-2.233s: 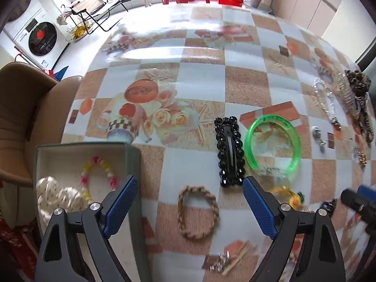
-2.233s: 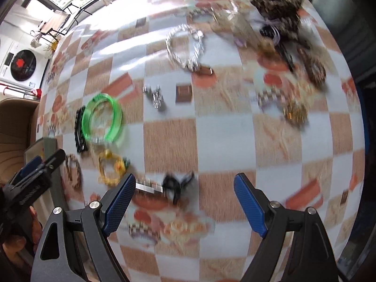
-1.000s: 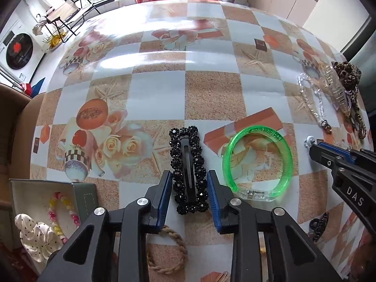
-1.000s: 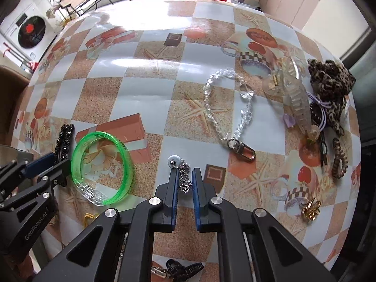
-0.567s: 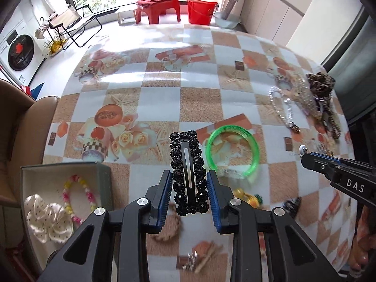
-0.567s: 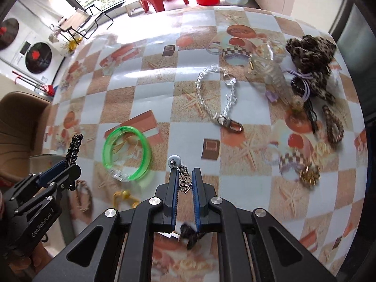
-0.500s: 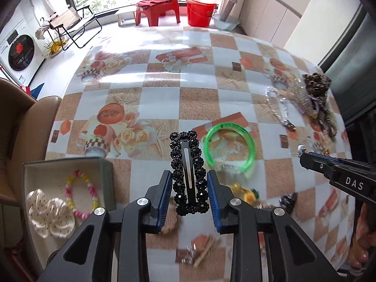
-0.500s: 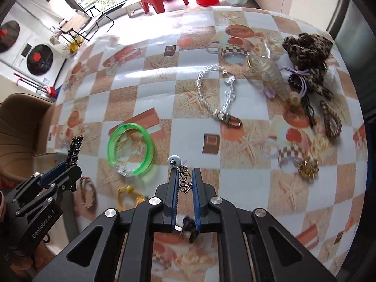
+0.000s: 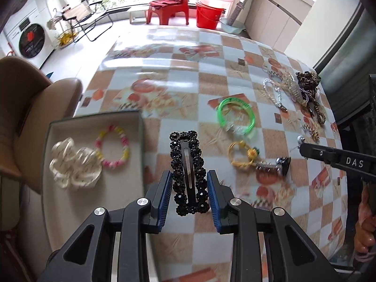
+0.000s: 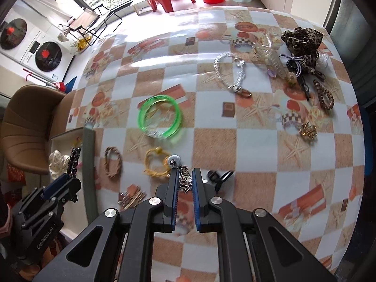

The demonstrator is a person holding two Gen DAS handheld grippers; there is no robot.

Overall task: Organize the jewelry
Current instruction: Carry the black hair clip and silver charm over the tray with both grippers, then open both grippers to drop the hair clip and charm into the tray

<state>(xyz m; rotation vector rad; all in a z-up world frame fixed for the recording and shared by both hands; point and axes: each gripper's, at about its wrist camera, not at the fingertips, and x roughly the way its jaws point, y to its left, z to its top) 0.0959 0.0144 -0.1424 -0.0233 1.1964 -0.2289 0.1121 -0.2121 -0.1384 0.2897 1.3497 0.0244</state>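
My left gripper (image 9: 189, 184) is shut on a black beaded hair clip (image 9: 188, 171) and holds it above the table, just right of the grey jewelry box (image 9: 141, 145). The box holds a white scrunchie (image 9: 72, 164) and a pink-yellow bead bracelet (image 9: 112, 146). My right gripper (image 10: 184, 183) is shut on a silver pearl earring (image 10: 179, 171), raised over the table's near part. It also shows at the right of the left wrist view (image 9: 305, 150). A green bangle (image 10: 161, 116), a yellow bracelet (image 10: 155, 162) and a braided bracelet (image 10: 112, 162) lie on the table.
At the far right lie a crystal chain (image 10: 231, 75), a clear claw clip (image 10: 270, 56), a leopard scrunchie (image 10: 302, 41), hair ties and a gold charm (image 10: 307, 130). A small black claw clip (image 9: 283, 163) lies by the yellow bracelet. A brown chair (image 9: 35, 108) stands left of the table.
Both grippers closed on their pieces and lifted them. The left gripper has carried the black clip leftward, toward the box; the right gripper has risen and drawn back with the earring.
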